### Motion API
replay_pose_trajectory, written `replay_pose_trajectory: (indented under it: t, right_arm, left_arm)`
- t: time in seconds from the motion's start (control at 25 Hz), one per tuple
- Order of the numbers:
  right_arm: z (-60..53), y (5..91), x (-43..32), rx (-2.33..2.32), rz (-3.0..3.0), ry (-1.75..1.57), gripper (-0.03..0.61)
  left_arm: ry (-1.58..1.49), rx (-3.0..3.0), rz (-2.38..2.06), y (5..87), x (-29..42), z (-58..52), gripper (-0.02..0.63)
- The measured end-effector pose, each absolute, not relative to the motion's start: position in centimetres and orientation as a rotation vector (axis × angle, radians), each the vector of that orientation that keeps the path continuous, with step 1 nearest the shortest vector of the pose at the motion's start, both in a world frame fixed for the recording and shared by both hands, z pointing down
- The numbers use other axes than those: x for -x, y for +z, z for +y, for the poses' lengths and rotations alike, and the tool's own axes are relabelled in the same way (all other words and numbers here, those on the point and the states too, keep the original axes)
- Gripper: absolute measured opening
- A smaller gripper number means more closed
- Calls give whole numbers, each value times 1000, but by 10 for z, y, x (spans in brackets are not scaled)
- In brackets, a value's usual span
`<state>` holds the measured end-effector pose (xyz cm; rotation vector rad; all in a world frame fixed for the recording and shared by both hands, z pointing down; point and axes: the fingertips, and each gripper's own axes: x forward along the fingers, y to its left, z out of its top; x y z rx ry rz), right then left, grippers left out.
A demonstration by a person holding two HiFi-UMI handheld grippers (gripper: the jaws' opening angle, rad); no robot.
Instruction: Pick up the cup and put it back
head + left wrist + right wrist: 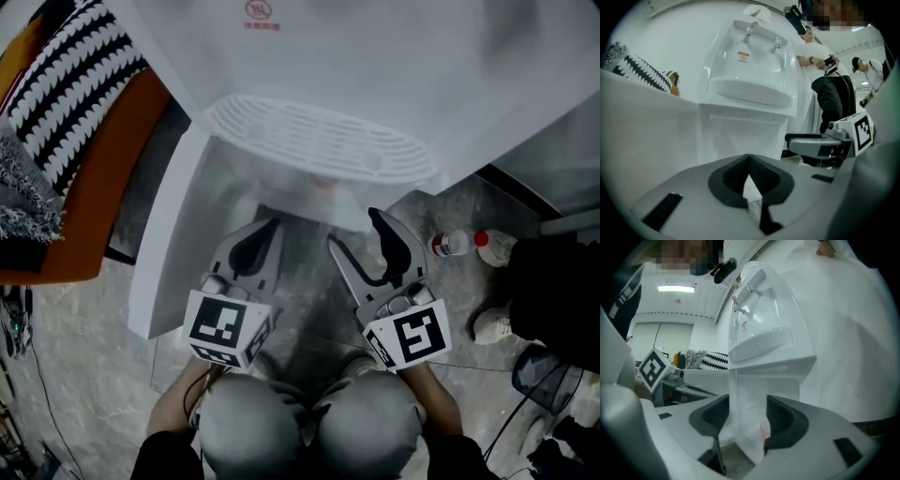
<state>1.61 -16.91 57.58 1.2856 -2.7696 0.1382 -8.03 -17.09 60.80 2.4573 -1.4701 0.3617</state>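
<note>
White dispenser (375,75) stood on floor, front toward person. Drip tray (319,141) jutted out above open recess.

Right tongs (353,228) held near level at recess mouth, jaws apart, nothing clamped. Likely lined up so gap framed cup.

Left tongs (270,227) hung just beside, jaws together, empty. Seemingly parked aside, since one-handed pick needed no help.

Cup (765,431), small and pinkish, stood upright inside recess. Seen between right jaws, close to one pad, partly hidden by it. Contact could not be told. Pick judged not yet made.

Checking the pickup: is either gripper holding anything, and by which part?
Nothing is held. Left gripper shut, empty; right gripper open, the cup untouched beyond it.
</note>
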Motion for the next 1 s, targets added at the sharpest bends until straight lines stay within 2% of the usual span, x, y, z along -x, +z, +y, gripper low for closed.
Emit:
replay_pose_trajectory:
  t: [0.12, 0.2, 0.36, 1.0]
  right_arm:
    - [-162, 559, -22, -1311, -2819, 111, 94]
    - [-160, 552, -22, -1328, -2831, 89, 42]
    - [-156, 550, -22, -1314, -2836, 87, 11]
    - [-157, 563, -21, -1273, -2796, 115, 9]
  left_arm:
    - [373, -2448, -1494, 609, 81, -172, 12]
    - [370, -2447, -1503, 607, 82, -172, 12]
    - [361, -2458, -1497, 605, 79, -171, 12]
    - [344, -2468, -1480, 605, 74, -172, 12]
